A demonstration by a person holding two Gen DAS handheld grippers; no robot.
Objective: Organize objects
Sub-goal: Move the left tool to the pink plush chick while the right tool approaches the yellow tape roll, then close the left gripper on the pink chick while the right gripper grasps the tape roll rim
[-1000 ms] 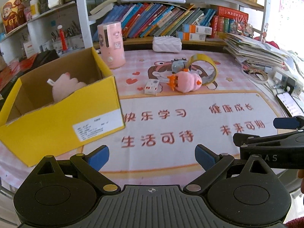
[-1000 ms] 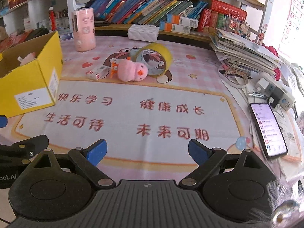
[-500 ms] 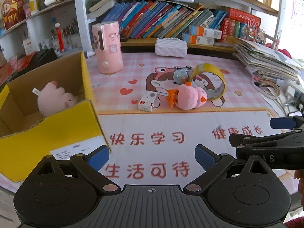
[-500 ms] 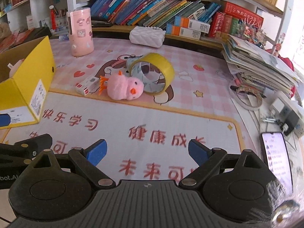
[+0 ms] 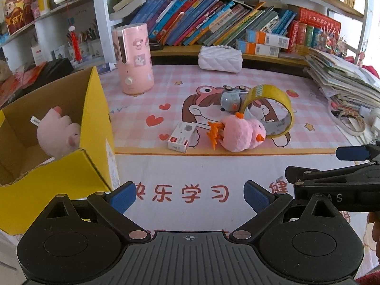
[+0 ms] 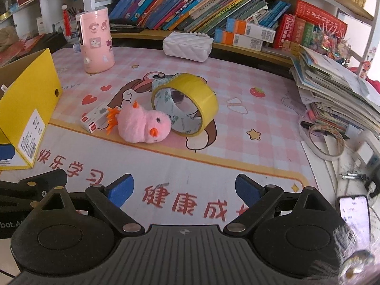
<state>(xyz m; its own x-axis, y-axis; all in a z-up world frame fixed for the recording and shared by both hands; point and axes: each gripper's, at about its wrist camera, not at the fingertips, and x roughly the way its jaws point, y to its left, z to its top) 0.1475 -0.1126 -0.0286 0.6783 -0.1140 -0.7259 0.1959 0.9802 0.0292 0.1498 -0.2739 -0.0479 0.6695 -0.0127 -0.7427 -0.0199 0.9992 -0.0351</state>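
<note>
Books (image 6: 190, 2): slanted row on shelf, 12 o'clock.
Pink humidifier (image 6: 96, 40): upright on mat, 10 o'clock.
White quilted box (image 6: 187, 45): below the books.
Paper stack (image 6: 337, 90): 2 o'clock.
Phone (image 6: 355, 216): screen lit, 4 o'clock.

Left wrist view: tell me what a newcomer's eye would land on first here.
The yellow cardboard box at the left edge grabs attention first, open, with a pink plush toy lying inside. Next comes the cluster mid-mat: a pink chick plush on its side against a big yellow tape roll standing on edge, a small white carton just left of it. Behind stands a tall pink canister.
</note>
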